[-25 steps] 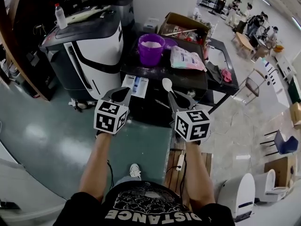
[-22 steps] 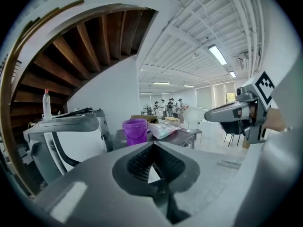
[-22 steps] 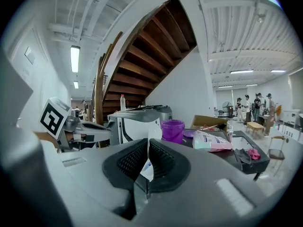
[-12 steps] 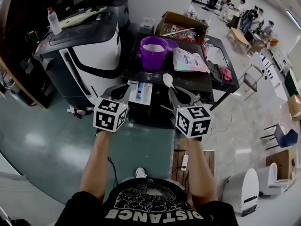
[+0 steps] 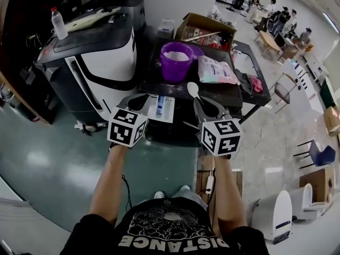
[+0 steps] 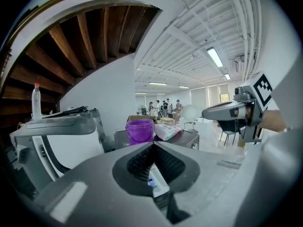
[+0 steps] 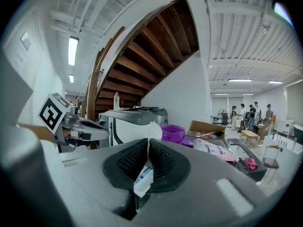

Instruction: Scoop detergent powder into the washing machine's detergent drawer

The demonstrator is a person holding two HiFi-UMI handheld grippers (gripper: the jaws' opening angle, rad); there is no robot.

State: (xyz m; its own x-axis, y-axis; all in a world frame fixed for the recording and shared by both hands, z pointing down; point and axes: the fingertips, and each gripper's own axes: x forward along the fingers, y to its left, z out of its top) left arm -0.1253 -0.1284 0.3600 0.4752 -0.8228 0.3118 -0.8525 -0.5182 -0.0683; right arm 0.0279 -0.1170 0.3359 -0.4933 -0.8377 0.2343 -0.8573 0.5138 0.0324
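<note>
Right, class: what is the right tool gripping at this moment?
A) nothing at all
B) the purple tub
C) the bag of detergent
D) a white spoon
D: the right tool has its jaws closed on the thin handle of the white spoon, whose bowl sticks out beyond them.

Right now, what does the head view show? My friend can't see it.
A person grips a white spoon in the right tongs near an open detergent drawer; the left tongs are shut and empty. Behind sits a purple tub of white powder.
</note>
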